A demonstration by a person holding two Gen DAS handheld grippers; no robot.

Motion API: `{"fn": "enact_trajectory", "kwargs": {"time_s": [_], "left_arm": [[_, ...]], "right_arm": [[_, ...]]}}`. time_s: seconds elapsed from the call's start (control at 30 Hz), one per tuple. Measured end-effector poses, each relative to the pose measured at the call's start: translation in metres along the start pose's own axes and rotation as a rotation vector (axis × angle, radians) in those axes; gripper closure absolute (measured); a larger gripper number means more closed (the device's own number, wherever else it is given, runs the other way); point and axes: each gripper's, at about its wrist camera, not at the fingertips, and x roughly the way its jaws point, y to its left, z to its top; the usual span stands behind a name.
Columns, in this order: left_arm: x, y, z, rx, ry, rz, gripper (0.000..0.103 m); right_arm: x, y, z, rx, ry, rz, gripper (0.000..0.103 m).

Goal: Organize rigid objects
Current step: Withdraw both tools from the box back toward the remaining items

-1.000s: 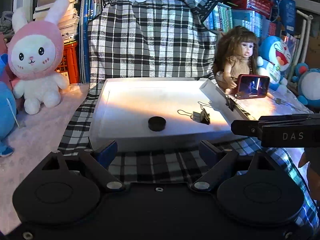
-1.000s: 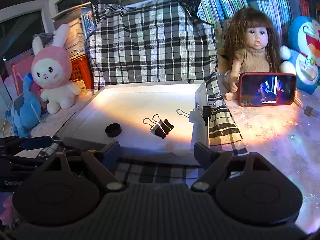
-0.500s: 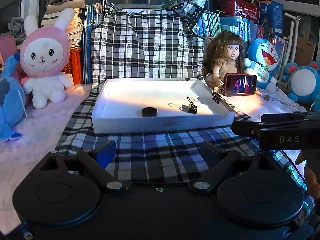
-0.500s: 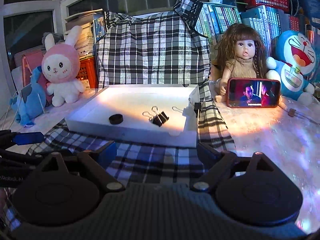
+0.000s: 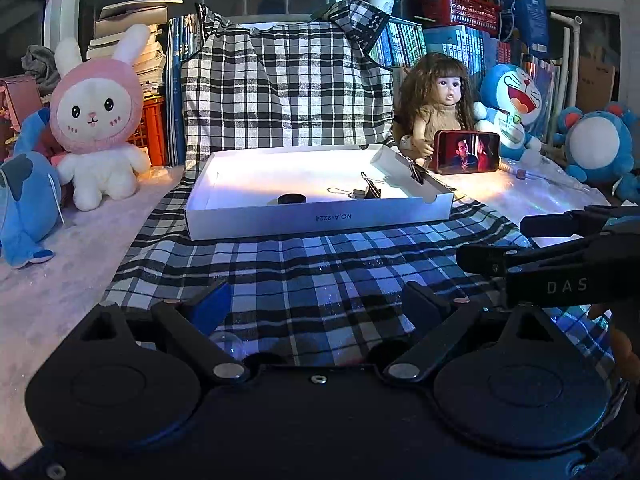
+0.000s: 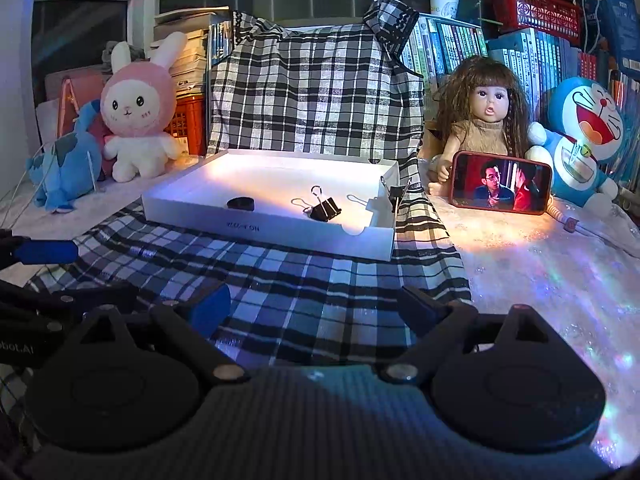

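A shallow white box (image 5: 320, 220) (image 6: 260, 232) lies on the plaid cloth. Inside it are a black round cap (image 5: 292, 199) (image 6: 240, 203) and a black binder clip (image 5: 370, 190) (image 6: 325, 209). A second binder clip (image 5: 417, 172) (image 6: 396, 192) is clamped on the box's right wall. My left gripper (image 5: 316, 304) hangs open over the cloth, well short of the box, with nothing between its fingers. My right gripper (image 6: 314, 306) is beside it, jaws opening and empty. Each gripper shows at the edge of the other's view: the right gripper (image 5: 492, 242) and the left gripper (image 6: 72, 272).
A pink bunny plush (image 5: 100, 120) and a blue plush (image 5: 24, 196) stand left of the box. A doll (image 6: 480, 120), a phone (image 6: 500, 188) playing video and a blue cat plush (image 6: 584, 140) stand to the right. Books line the back. A small clear dome (image 5: 226, 344) lies by the left finger.
Both grippers have drawn back from the box, which now looks smaller and farther, with more cloth in front. The cap and clips have not moved.
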Motion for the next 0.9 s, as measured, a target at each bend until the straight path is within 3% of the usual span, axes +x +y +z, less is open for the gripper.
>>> {"fn": "enact_trajectory", "kwargs": {"time_s": [0.23,0.6,0.9], "left_arm": [[-0.010,-0.002,-0.014,0.003,-0.029,0.009,0.011],[-0.026,0.003,-0.032,-0.014,-0.011,0.048,0.012],[-0.040,0.026,-0.039,-0.093,-0.022,0.091,0.033]], "right_arm": [[-0.008,0.001,-0.012,-0.003,0.004,-0.008,0.007],[-0.022,0.002,-0.029,-0.071,-0.018,-0.067,0.007],[-0.030,0.001,-0.042,-0.090,-0.020,-0.060,0.008]]}}
